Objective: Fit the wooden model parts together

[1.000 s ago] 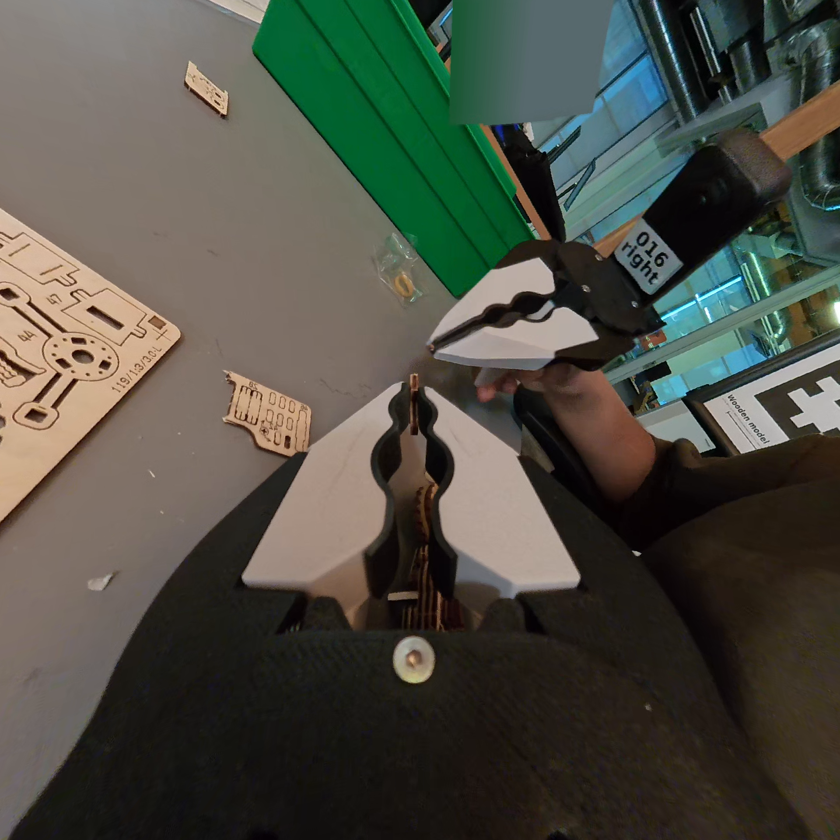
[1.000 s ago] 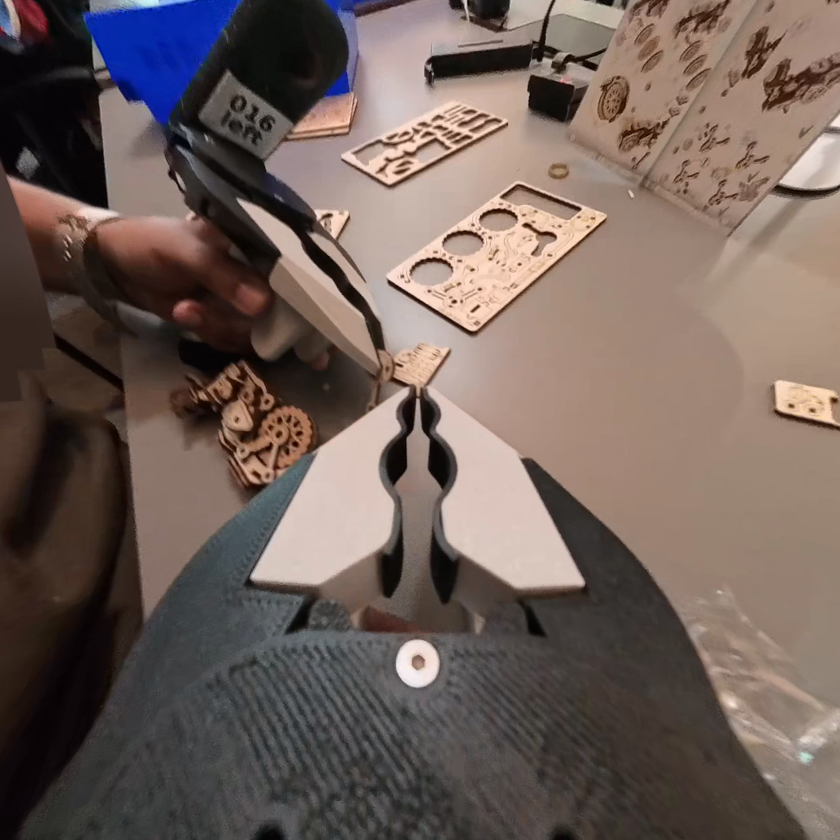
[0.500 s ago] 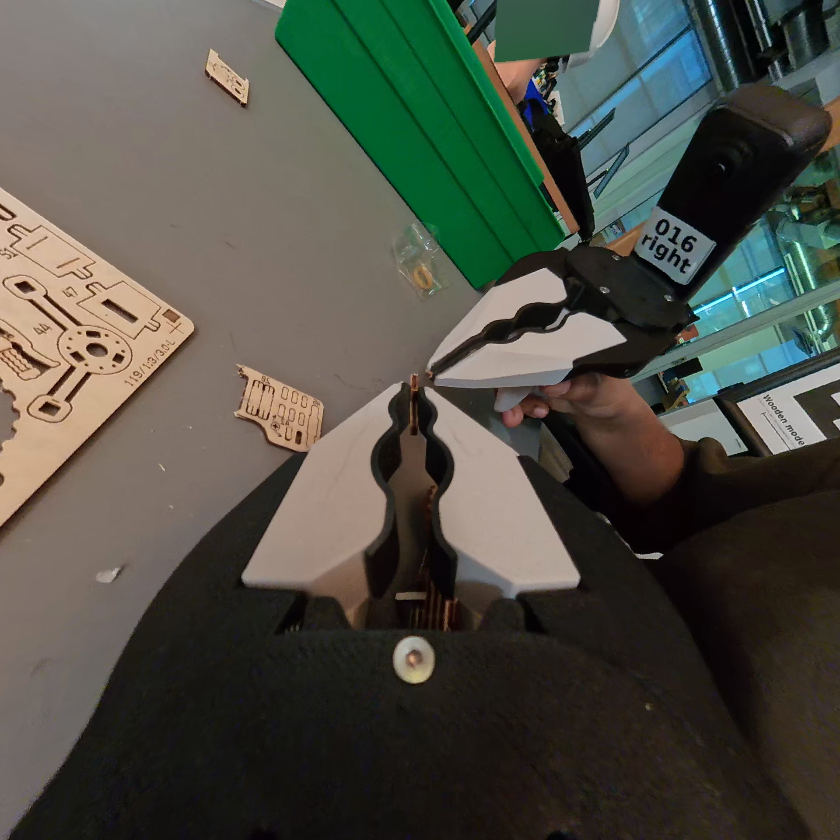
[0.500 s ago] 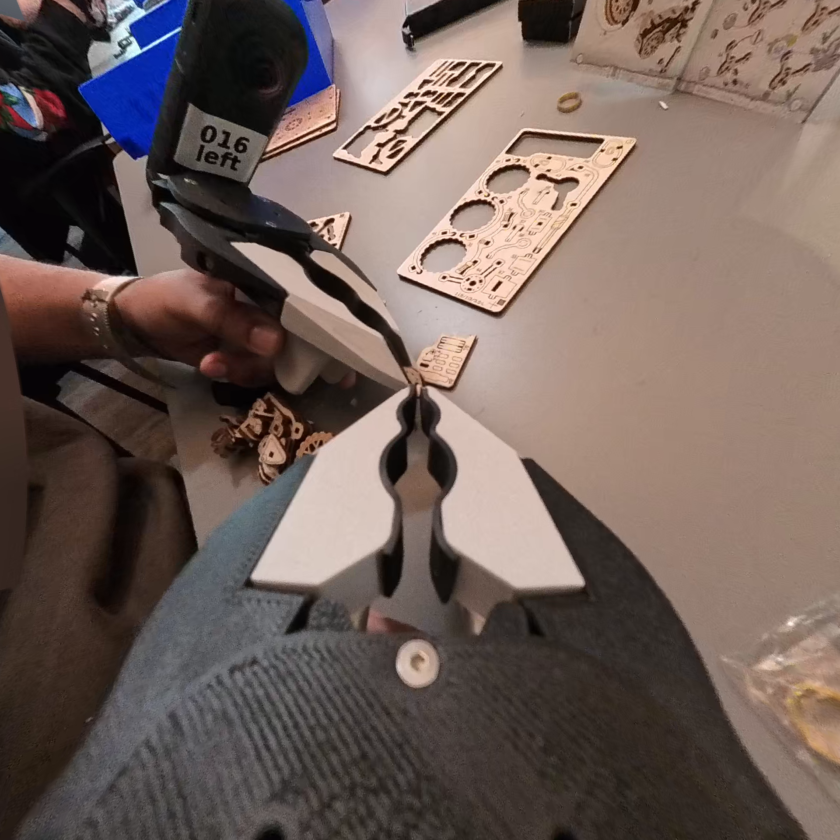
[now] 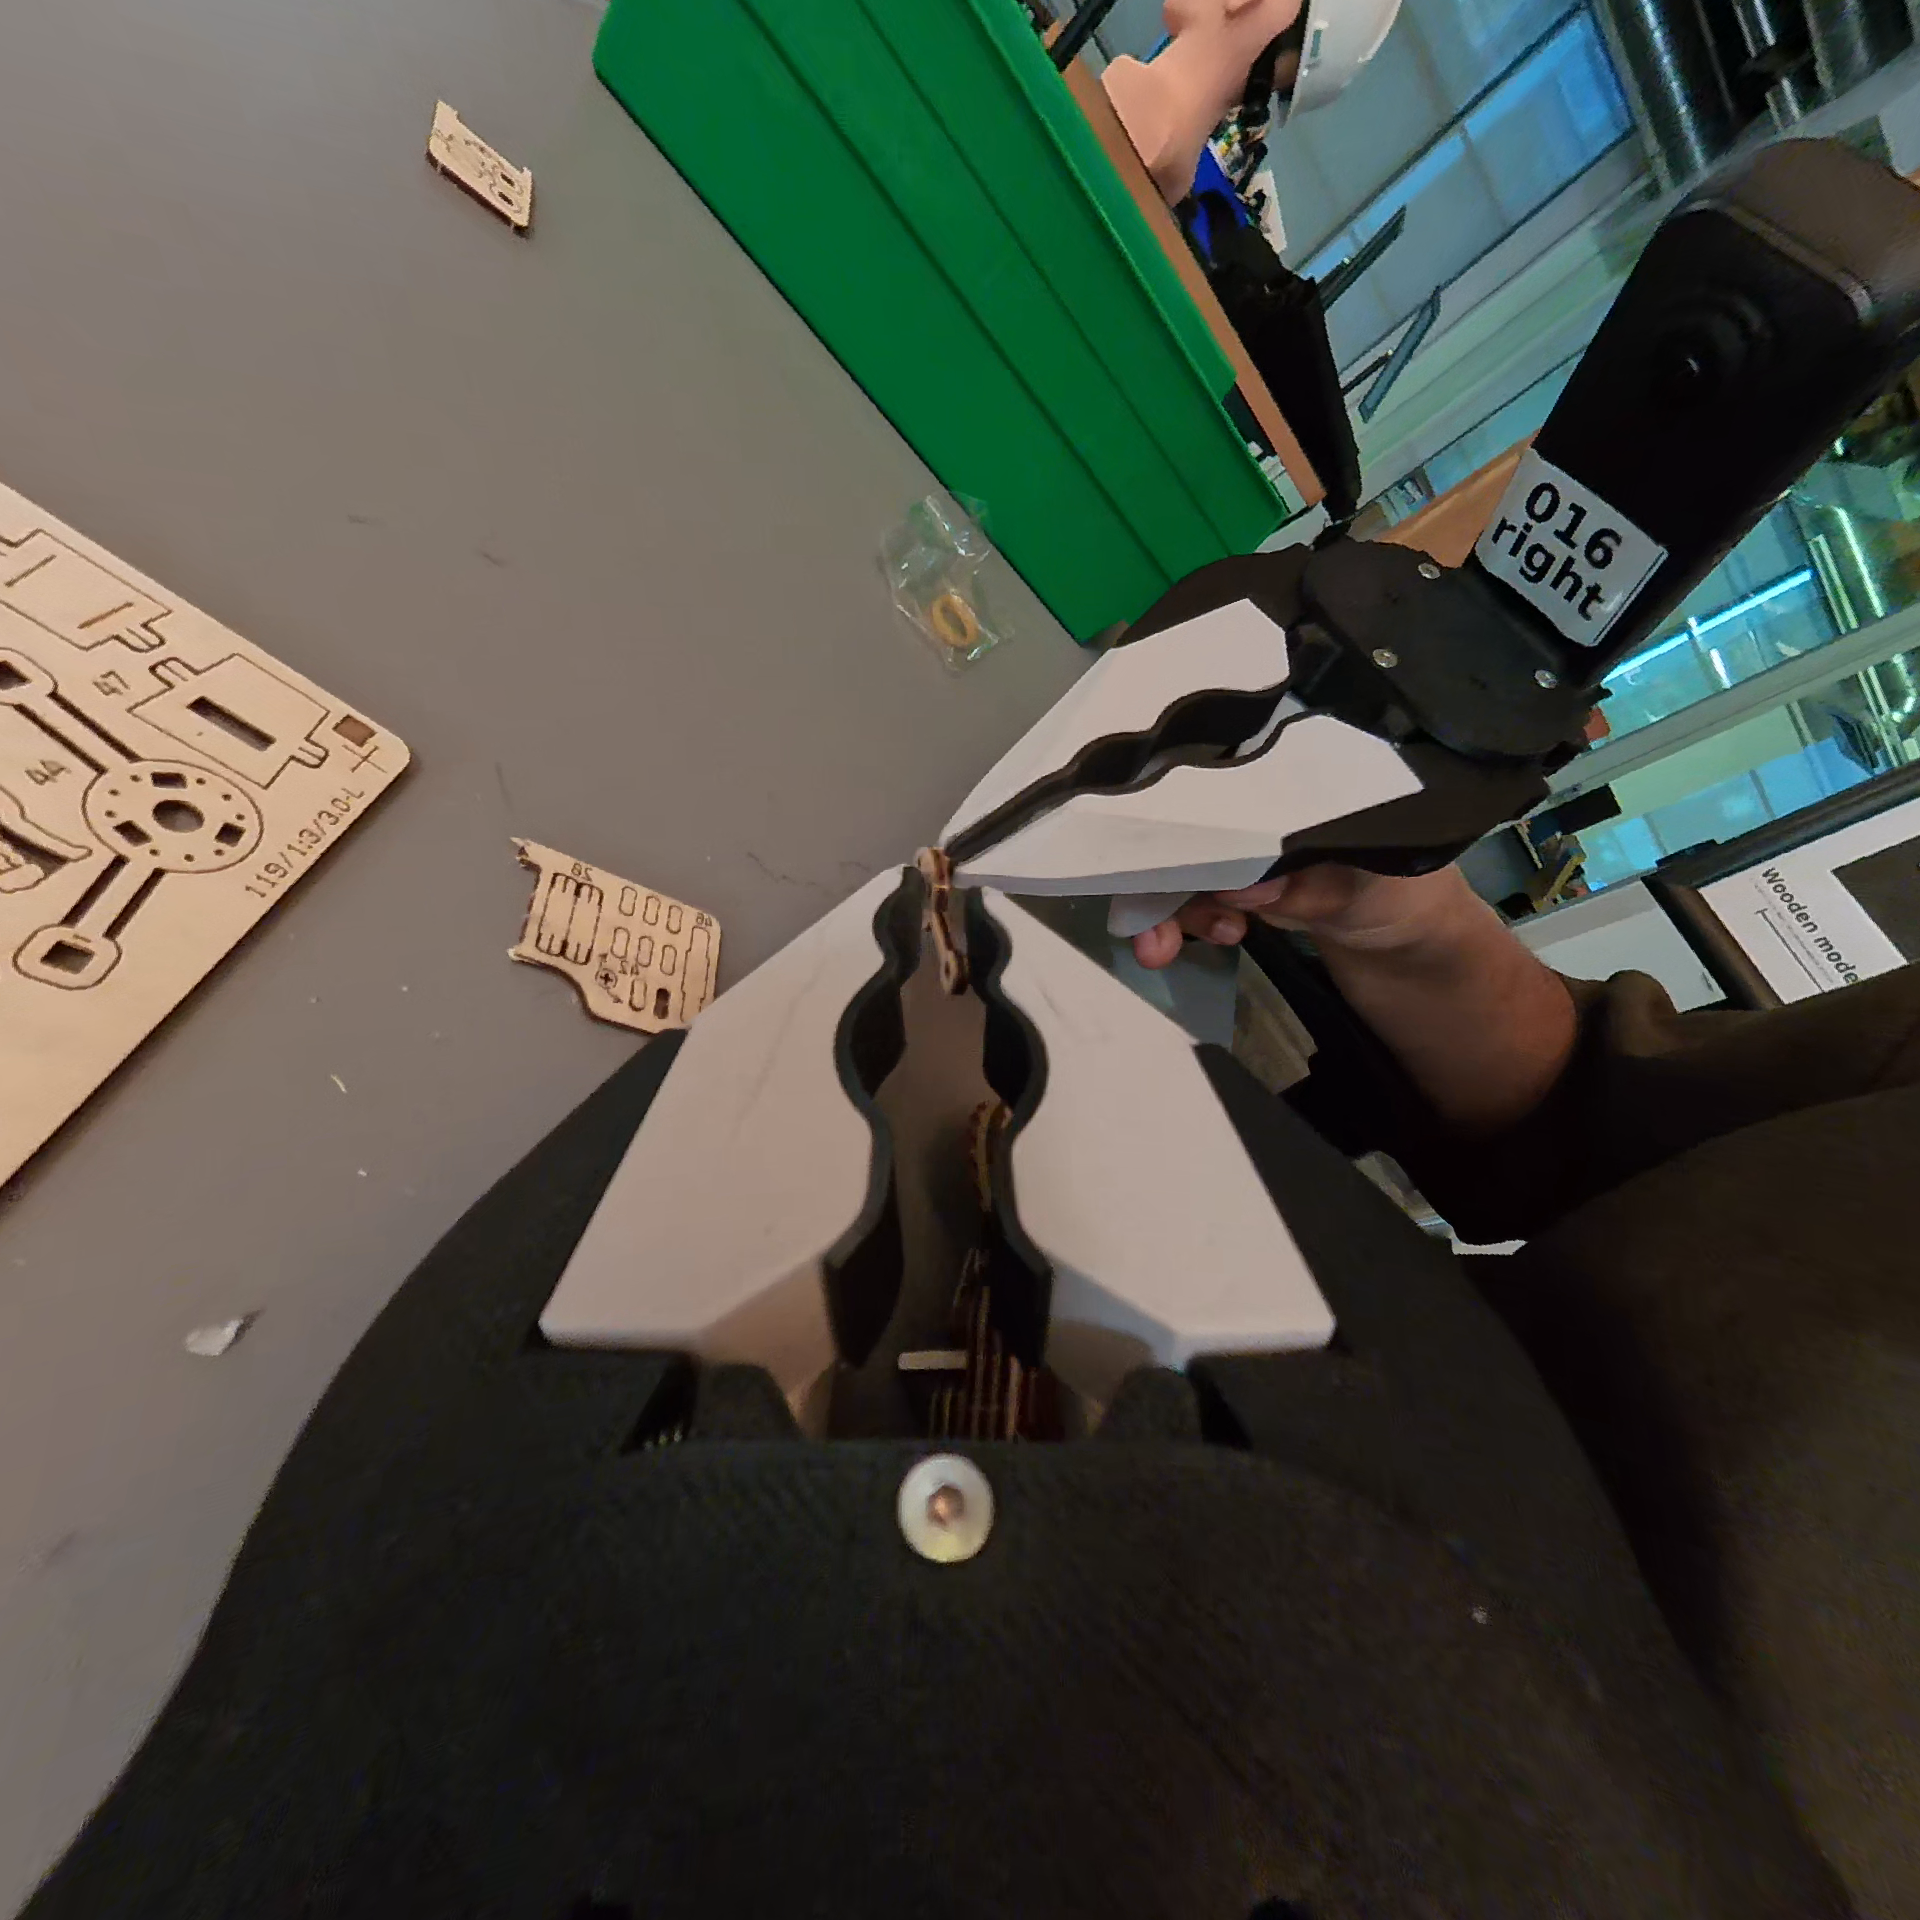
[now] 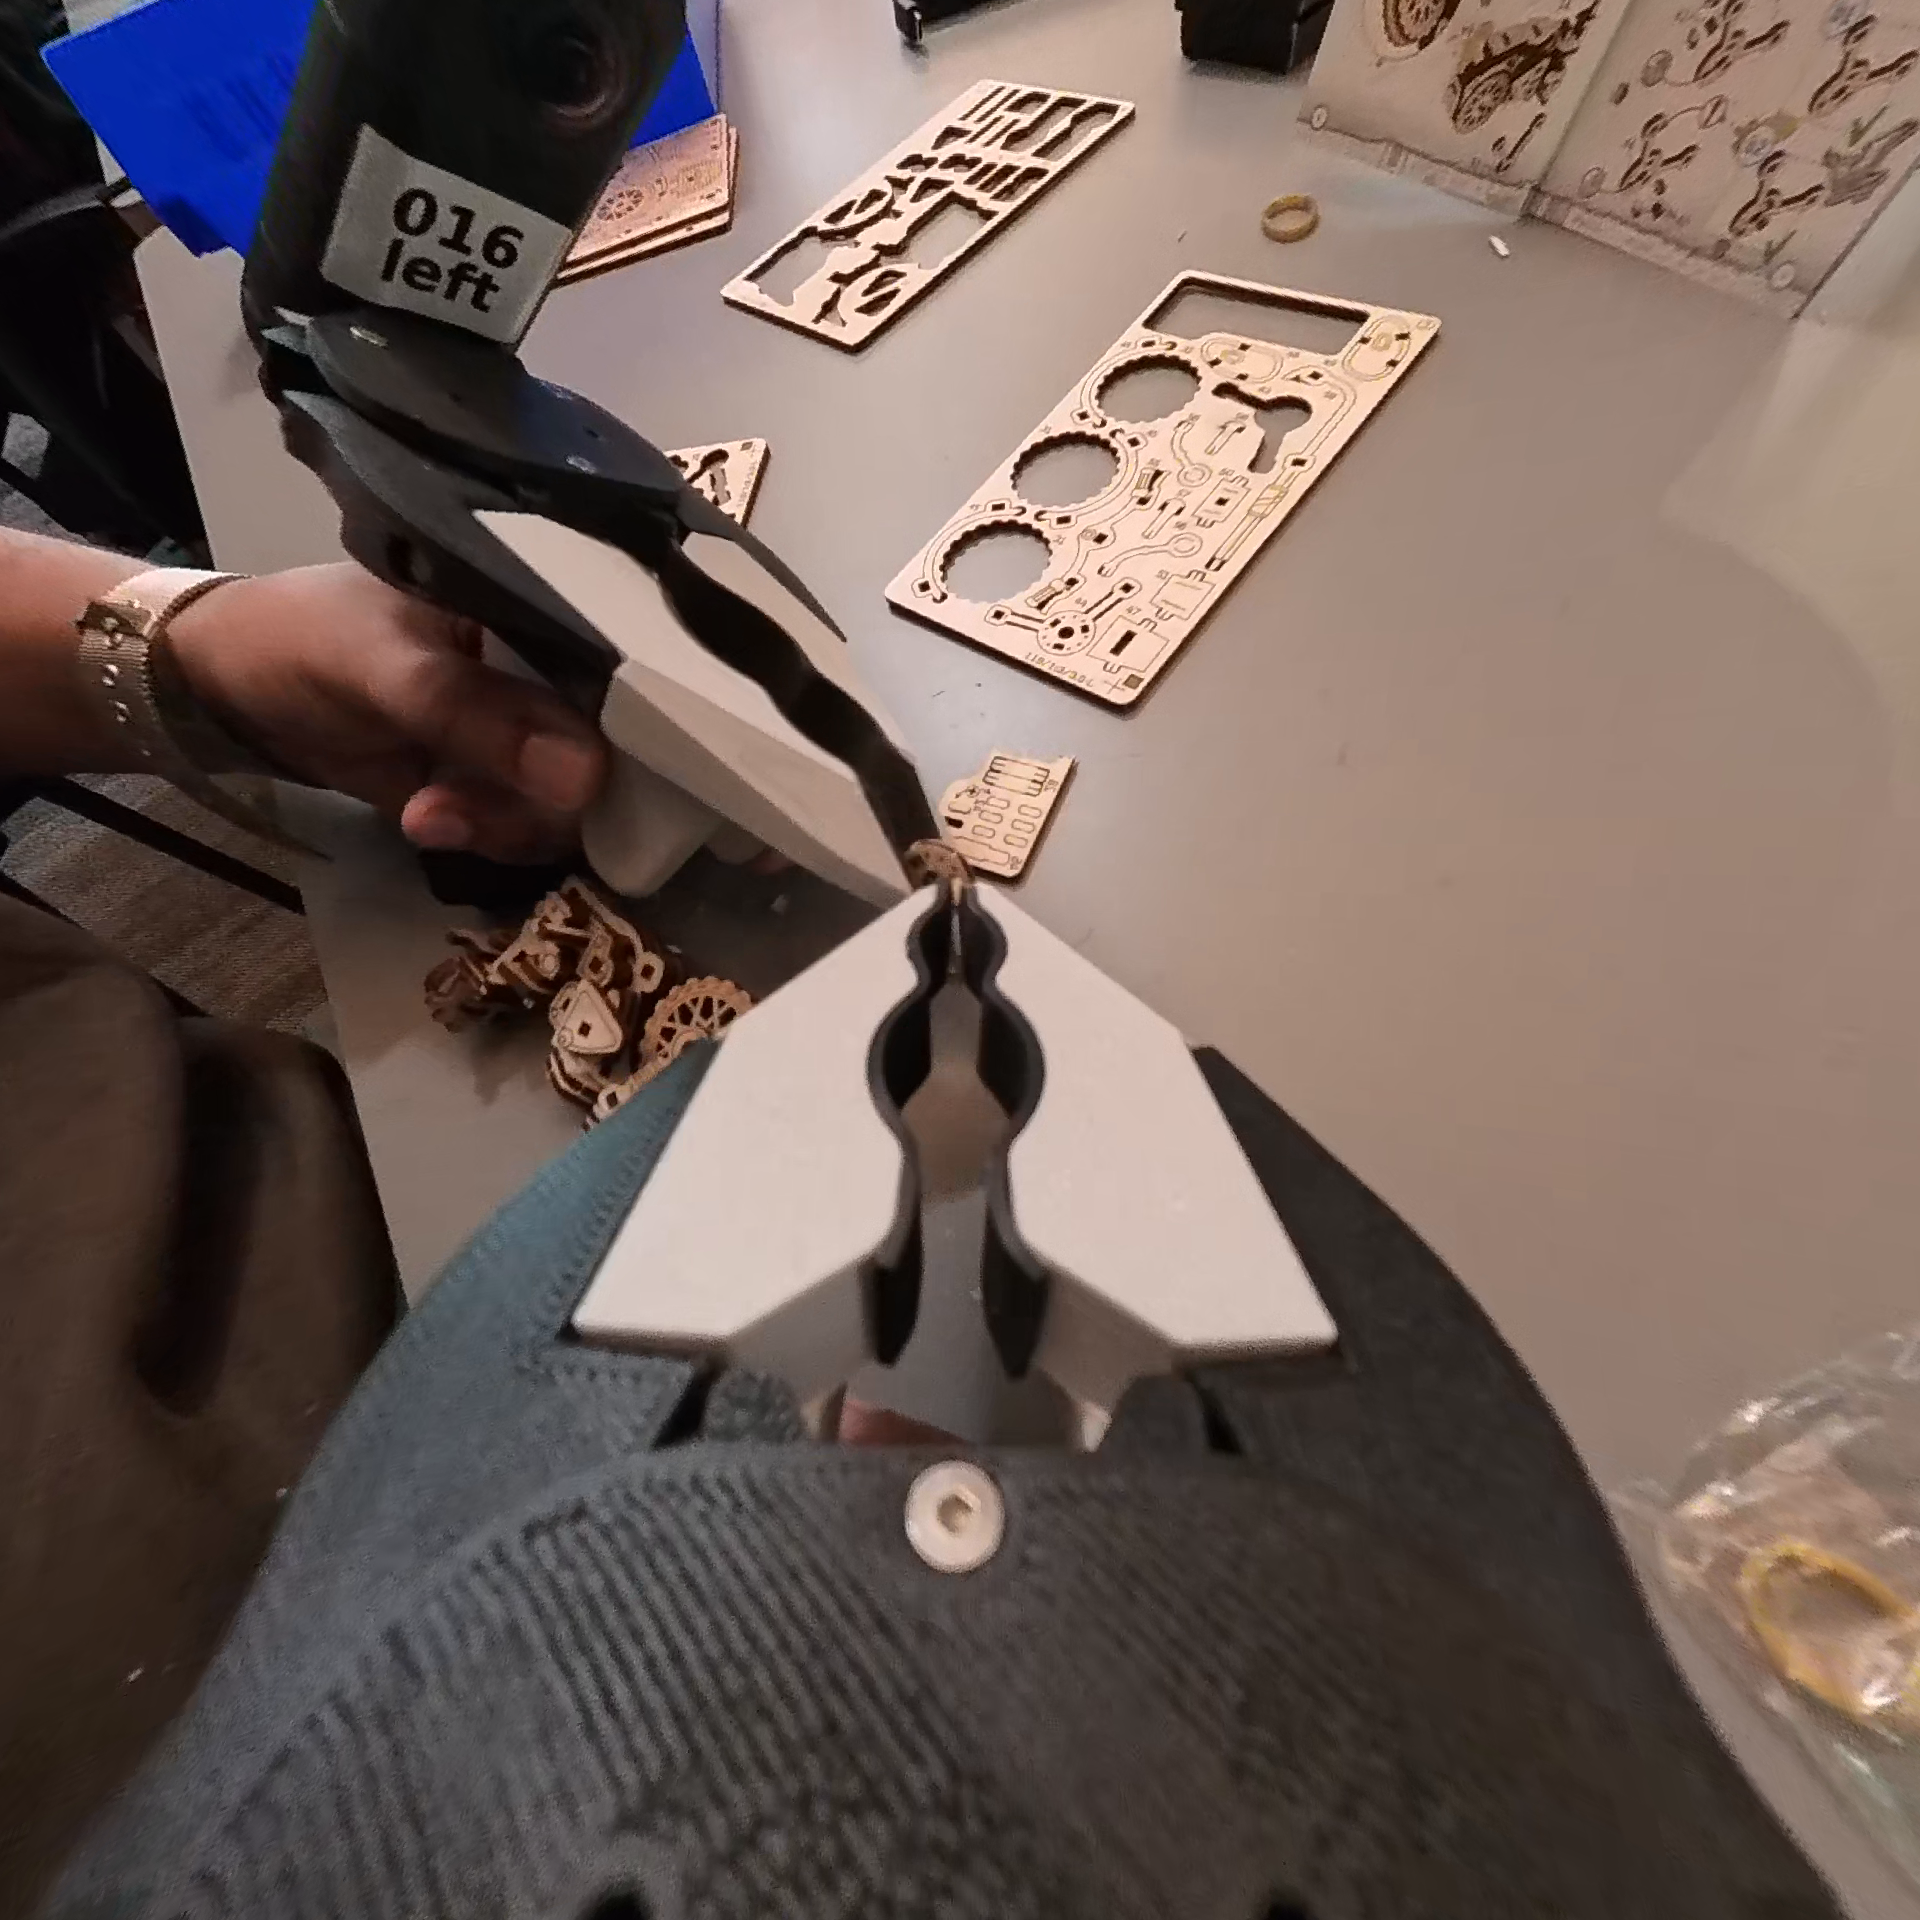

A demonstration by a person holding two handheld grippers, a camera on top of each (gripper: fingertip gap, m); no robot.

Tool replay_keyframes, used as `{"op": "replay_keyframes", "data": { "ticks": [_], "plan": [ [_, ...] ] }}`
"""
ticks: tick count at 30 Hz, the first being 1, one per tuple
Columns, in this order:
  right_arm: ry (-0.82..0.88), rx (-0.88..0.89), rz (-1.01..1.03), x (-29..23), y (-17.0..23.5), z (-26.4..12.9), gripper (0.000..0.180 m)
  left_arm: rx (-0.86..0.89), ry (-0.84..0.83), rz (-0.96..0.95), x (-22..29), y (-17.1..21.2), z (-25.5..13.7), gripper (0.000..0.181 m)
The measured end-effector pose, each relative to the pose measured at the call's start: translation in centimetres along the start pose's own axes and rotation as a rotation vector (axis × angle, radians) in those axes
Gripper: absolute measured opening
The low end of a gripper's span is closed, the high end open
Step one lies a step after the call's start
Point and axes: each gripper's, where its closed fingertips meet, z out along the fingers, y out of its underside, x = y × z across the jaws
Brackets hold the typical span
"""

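Table (image 6: 1455, 935): grey, with cut-out wooden sheets (image 6: 1174, 488) from 11 to 1 o'clock of the right wrist view.
Model (image 6: 582, 997): half-built, at 9 o'clock of the right gripper's tips, on the table edge.
Left gripper (image 5: 940, 894): pressed together on a small wooden part (image 5: 943, 925), held in the air.
Right gripper (image 6: 954, 896): tips pinched on a thin sliver (image 6: 954, 914), meeting that part tip to tip.
Risk: both grips are at the very ends; a skewed push could probably twist either piece loose or snap it.
Unclear: the joint itself, too small to read; more wood deep between the left fingers is mostly hidden.
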Motion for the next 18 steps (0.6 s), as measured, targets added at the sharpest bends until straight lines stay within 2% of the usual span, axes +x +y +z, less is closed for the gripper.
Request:
{"op": "replay_keyframes", "data": {
  "ticks": [6,12,18],
  "plan": [
    [0.012,-0.005,-0.011,0.06,0.08,-0.04,0.000,-0.005,0.018,0.002,0.26,0.05,0.02,0.010],
    [0.011,-0.002,-0.015,-0.04,-0.02,-0.16,0.000,-0.013,-0.019,-0.002,-0.20,0.14,0.13,0.001],
    [0.071,-0.041,-0.073,-0.02,0.26,-0.18,0.000,-0.029,-0.104,0.106,-0.23,0.34,0.25,0.001]
  ]
}}
